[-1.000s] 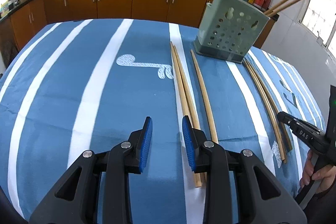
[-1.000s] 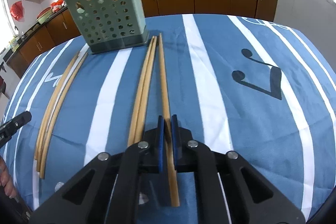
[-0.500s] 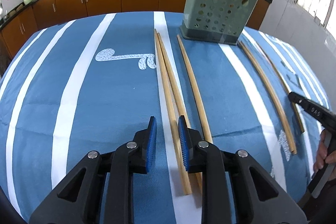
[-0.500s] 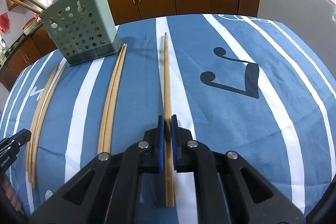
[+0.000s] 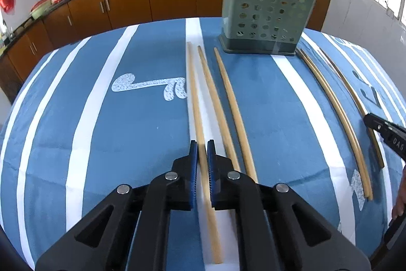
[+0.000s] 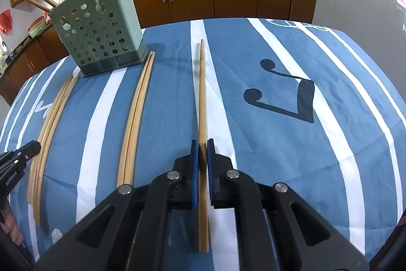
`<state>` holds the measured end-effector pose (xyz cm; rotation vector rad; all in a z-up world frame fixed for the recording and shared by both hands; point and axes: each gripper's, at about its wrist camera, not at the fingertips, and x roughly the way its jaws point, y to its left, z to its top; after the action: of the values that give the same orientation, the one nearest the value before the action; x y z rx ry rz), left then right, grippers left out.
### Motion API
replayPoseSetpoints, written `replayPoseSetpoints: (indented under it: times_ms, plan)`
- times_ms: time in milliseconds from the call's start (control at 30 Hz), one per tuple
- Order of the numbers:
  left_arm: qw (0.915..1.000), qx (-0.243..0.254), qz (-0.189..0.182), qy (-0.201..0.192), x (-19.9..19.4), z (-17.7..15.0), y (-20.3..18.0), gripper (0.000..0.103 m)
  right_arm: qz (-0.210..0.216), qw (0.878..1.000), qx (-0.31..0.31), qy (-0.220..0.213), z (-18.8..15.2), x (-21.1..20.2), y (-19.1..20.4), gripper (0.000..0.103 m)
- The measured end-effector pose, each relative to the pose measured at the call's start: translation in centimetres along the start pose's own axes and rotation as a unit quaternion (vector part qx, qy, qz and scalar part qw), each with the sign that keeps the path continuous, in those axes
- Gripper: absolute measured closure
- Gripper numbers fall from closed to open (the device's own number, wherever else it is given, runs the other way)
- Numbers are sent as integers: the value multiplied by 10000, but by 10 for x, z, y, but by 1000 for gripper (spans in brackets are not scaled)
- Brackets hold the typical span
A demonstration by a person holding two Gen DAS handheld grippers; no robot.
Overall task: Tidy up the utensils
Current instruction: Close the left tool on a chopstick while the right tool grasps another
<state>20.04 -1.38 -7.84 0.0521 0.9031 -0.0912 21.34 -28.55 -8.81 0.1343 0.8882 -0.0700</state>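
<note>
The left gripper (image 5: pixel 202 156) is clamping one long wooden chopstick (image 5: pixel 195 98) between its blue pads, its far end lying on the blue-and-white striped tablecloth (image 5: pixel 101 118). The right gripper (image 6: pixel 202 156) is pinching another chopstick (image 6: pixel 202 93) the same way. Loose chopsticks (image 5: pixel 228 103) are lying beside them, near the green perforated utensil holder (image 5: pixel 269 14), which is standing upright with chopsticks inside.

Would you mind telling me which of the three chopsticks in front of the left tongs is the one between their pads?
The leftmost chopstick, lying along the white stripe. The left tongs are shut on it; the other two lie free to its right.
</note>
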Motion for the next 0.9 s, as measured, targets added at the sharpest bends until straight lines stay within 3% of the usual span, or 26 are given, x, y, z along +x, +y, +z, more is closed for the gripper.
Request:
replayPoseSetpoints:
  times_ms: [167,300,500,900]
  plan:
    - [9994,-325,114,38,2,4,28,96,-44,10000,1,-7,5,4,-2,95]
    - [9986,-537,-21,25,3,5,44,96,-131,9999,-34,-57,10,8,-4,95]
    - [9988,-467,35,-155,2,0,39,95,-196,9997,-100,-118,11,10,-3,95]
    - [9985,-528,-62,-150,1,0,43,95,-184,9997,-87,-113,8,9,-2,95]
